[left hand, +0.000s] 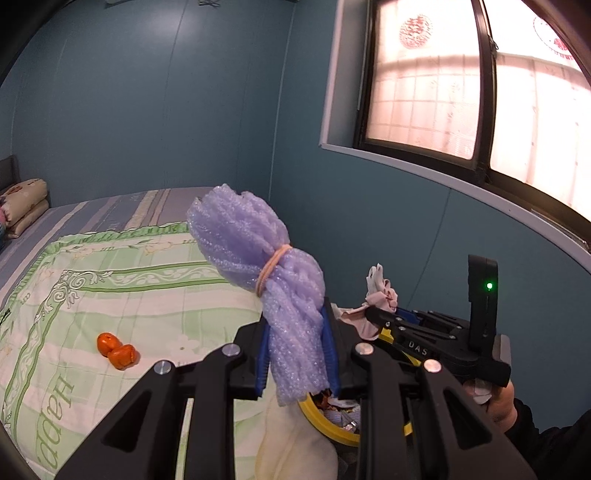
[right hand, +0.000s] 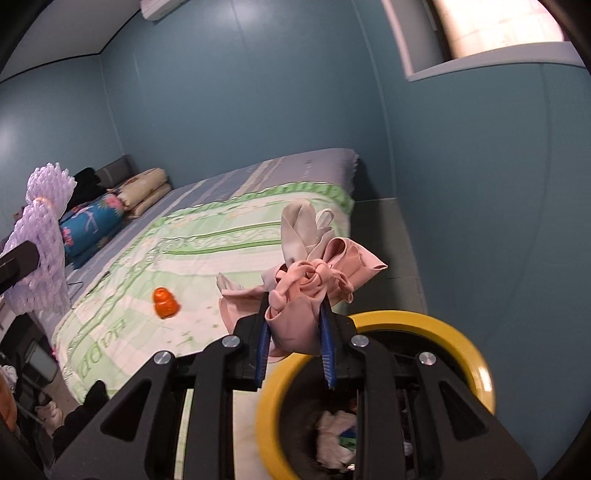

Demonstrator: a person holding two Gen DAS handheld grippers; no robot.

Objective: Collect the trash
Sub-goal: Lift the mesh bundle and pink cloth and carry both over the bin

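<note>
Bed (right hand: 192,258) holds orange peel (right hand: 166,302); left gripper (left hand: 297,354) clamps purple foam net (left hand: 258,251), right gripper (right hand: 295,332) pink glove (right hand: 314,280).

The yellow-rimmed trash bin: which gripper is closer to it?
Right. The right gripper is directly above the yellow-rimmed trash bin; the left gripper is above its near edge.

The bed (right hand: 258,206) stood with one side near a teal wall (left hand: 155,96). A green floral quilt (left hand: 122,273) covered it, with folded bedding (right hand: 146,192) stacked at its headboard end. Beyond the bed's foot, a dark-framed window (left hand: 476,88) glowed pink. An air conditioner (right hand: 162,6) hung high above the bed.
</note>
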